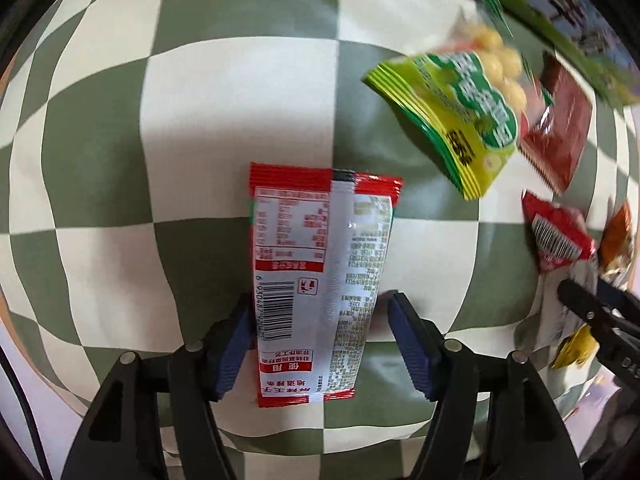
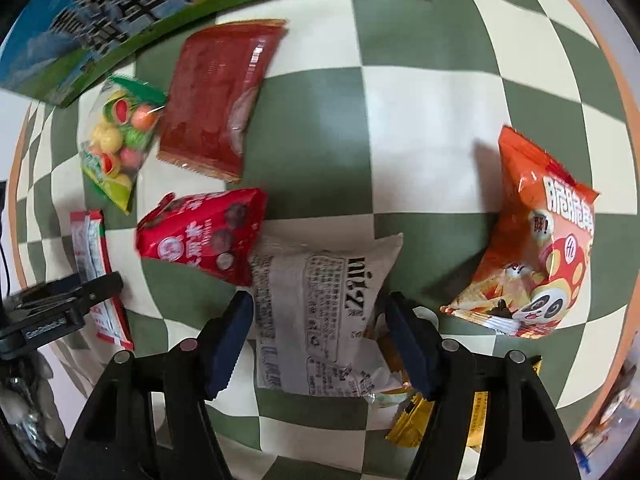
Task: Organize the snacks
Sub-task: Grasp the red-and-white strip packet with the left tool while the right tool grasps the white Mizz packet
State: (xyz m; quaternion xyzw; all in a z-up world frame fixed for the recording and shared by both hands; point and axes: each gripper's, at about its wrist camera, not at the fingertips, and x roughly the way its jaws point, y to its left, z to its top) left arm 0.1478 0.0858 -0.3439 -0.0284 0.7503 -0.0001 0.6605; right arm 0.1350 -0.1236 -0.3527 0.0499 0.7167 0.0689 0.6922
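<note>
A long red-and-white snack packet [image 1: 304, 240] lies back side up on the green-and-white checked cloth [image 1: 120, 160]. My left gripper [image 1: 320, 300] points down over its lower half with the jaws astride it. The left pad [image 1: 236, 344] meets the packet's edge, while a gap shows at the right pad, so it is open. A white pillow packet [image 2: 320, 288] with black print lies between the pads of my right gripper [image 2: 319, 298]. It rests on the cloth, and the pads stand at its sides without visibly squeezing it. The two grippers are side by side.
A green candy bag [image 2: 116, 140], a dark red flat packet [image 2: 216, 100] and a red bag [image 2: 200, 236] lie between the two grippers. An orange chips bag [image 2: 540, 248] sits right, and a yellow packet [image 2: 412, 420] is under the right gripper. A printed carton [image 2: 120, 12] borders the far side.
</note>
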